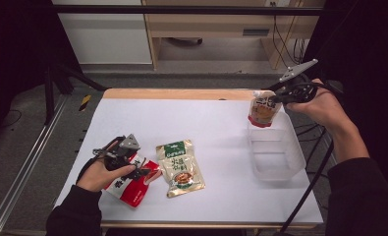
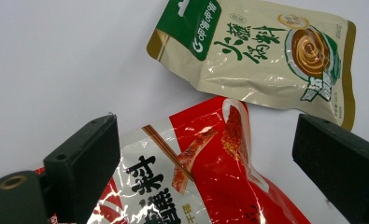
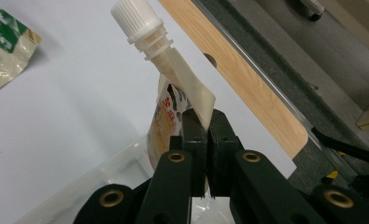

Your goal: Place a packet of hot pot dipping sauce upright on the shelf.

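Spouted cream-and-red sauce pouch (image 1: 263,109) hanging above the clear plastic tub (image 1: 276,156)

Right gripper (image 3: 204,122) jaws pinching its top edge; left gripper (image 2: 205,158) jaws spread over the red snack packet (image 2: 196,177) on the white table (image 1: 221,123).

My white counter (image 1: 206,123) carries a clear plastic tub (image 1: 276,153) at its right side. Left of the tub lies a beige sauce packet (image 1: 180,168), and just beyond that a red packet (image 1: 132,184).
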The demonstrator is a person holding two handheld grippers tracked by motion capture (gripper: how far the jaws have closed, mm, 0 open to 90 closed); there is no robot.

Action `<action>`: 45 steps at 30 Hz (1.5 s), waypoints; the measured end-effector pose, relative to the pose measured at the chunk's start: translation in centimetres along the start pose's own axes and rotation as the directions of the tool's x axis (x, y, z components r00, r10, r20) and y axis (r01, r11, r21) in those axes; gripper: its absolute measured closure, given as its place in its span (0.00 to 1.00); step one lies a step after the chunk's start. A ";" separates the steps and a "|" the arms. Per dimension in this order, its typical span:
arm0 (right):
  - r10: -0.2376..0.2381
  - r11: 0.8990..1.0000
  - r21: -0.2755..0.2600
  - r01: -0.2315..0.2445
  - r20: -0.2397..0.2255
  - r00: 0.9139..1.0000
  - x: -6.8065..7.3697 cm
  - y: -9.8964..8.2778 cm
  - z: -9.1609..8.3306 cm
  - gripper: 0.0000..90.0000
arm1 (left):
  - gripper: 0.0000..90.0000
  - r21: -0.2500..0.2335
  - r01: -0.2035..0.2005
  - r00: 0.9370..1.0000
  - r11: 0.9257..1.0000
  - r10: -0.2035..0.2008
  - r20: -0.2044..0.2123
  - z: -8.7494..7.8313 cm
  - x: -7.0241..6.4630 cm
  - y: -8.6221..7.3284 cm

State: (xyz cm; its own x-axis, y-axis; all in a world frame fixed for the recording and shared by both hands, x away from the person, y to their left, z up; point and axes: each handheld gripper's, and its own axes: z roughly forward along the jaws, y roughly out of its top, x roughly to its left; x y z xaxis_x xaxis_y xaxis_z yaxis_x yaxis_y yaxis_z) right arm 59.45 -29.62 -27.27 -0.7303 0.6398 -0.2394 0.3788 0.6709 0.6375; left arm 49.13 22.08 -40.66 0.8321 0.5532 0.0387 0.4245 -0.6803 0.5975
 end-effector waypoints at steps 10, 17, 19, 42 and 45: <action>0.026 1.000 0.011 -0.026 0.002 1.000 -1.1 -1.8 1.9 0.98 | 0.09 -0.004 0.006 1.000 1.000 -0.006 0.001 0.0 0.1 -0.1; 0.048 0.998 0.027 -0.048 -0.014 0.999 -0.9 -3.0 3.2 0.98 | 0.09 0.002 0.005 1.000 1.000 -0.005 0.003 0.1 0.1 -0.1; 0.051 0.998 0.026 -0.050 -0.017 0.999 -0.9 -3.2 3.4 0.98 | 0.09 0.002 0.005 1.000 1.000 -0.005 0.002 0.1 0.1 -0.1; 0.134 0.991 0.034 -0.133 -0.052 0.990 -0.1 -5.0 5.9 0.95 | 0.09 -0.012 0.006 1.000 1.000 -0.006 -0.001 -0.3 0.1 0.0; 0.146 0.989 0.034 -0.144 -0.048 0.988 -0.2 -5.1 5.8 0.92 | 0.09 -0.013 0.005 1.000 1.000 -0.005 0.001 -0.3 0.1 0.0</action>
State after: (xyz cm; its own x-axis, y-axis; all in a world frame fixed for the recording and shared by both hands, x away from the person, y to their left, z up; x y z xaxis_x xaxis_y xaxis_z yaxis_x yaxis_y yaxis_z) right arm 60.94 -30.99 -34.70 -0.6936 0.7122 -0.1084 0.4994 0.5838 0.6401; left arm 49.08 22.25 -40.38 0.8302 0.5563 0.0351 0.4240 -0.6712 0.6080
